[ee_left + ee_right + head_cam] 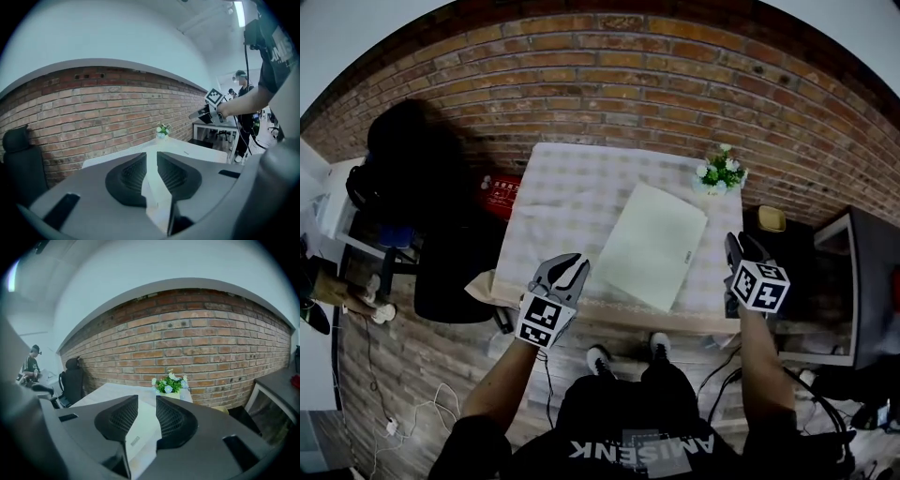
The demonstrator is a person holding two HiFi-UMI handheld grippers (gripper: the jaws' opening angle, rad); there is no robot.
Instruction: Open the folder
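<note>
A pale green folder (652,246) lies shut and slightly askew on the checked tablecloth of the table (562,178), its near corner close to the front edge. My left gripper (567,267) hovers over the table's front left part, left of the folder, jaws a narrow slit apart with nothing between them (151,157). My right gripper (736,246) hangs off the table's right edge, level with the folder's right side. Its jaws (146,401) stand open and empty, and the folder (140,427) with its small label shows through the gap below them.
A small pot of white flowers (719,175) stands at the table's far right corner. A black office chair (422,187) and a red box (502,195) are to the left, a dark desk (862,272) to the right, with a brick wall behind.
</note>
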